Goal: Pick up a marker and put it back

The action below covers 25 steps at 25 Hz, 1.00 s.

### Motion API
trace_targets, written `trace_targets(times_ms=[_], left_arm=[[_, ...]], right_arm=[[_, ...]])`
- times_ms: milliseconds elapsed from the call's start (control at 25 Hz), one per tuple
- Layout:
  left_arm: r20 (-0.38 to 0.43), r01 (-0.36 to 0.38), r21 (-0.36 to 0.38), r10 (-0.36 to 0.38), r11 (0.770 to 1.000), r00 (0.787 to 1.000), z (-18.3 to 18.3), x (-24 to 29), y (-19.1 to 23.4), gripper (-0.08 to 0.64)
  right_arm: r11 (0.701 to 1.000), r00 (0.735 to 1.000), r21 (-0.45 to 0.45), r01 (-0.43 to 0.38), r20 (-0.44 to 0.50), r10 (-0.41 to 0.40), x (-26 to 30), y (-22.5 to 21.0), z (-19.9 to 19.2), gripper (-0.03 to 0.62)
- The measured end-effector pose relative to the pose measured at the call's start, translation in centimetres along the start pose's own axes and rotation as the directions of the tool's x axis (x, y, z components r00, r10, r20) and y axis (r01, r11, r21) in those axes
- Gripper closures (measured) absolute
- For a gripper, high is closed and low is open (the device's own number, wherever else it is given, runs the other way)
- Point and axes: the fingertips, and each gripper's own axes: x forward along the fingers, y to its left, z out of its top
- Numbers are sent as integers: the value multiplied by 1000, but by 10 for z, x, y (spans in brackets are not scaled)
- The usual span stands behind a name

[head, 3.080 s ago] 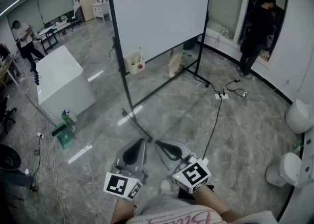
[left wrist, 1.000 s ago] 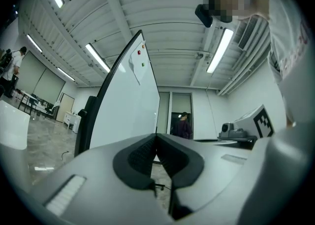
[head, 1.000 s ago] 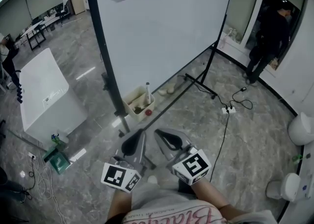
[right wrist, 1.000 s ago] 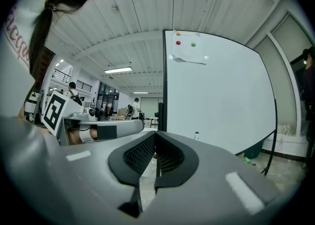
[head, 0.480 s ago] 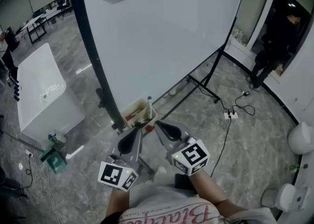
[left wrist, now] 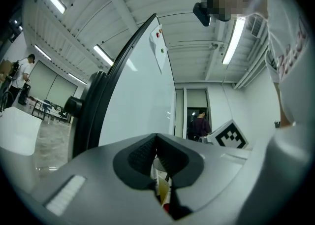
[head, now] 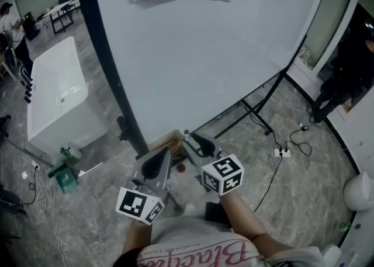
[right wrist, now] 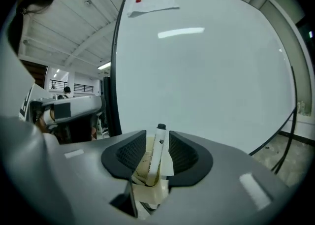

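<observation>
A white marker with a dark cap stands upright in a cream box at the foot of the whiteboard. My right gripper is open. Its jaws have just been opening, and the marker stands between them with a little air on each side. In the head view the right gripper reaches over the box, with the marker's tip just ahead of it. My left gripper hangs shut just left of the box, and its pads meet at the tips with nothing held.
The whiteboard fills the space ahead on a black frame post. A white cabinet stands to the left, with a green object on the floor beside it. A power strip and cable lie right. A person stands at the doorway.
Both grippers have come forward to the box at the whiteboard's foot. The right gripper has sunk over the box and now has the marker between its jaws.
</observation>
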Motion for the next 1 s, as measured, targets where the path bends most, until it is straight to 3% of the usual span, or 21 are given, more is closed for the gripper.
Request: trace_targets(times_ms=[240,560,800,1000], left_arm=[[5,-21,-1,21,1000,1000,3,9,8,561],[6,-6,-6,6,1000,1000,4,13,6,561],[19,17,7,-17,1000,1000,11,8,-3,561],[61,24,23,-25,999,998,26,1,-7,561]], right_arm=[[1000,997,4,-26,-73,26,20,-4,-9,495],[998,998,18,-65,-22,66,8,6,-2,518],[997,992,-40,-70,106,74,-16,22,30,520],[990,950,-126,-62,296,97,-53,48,78,520]])
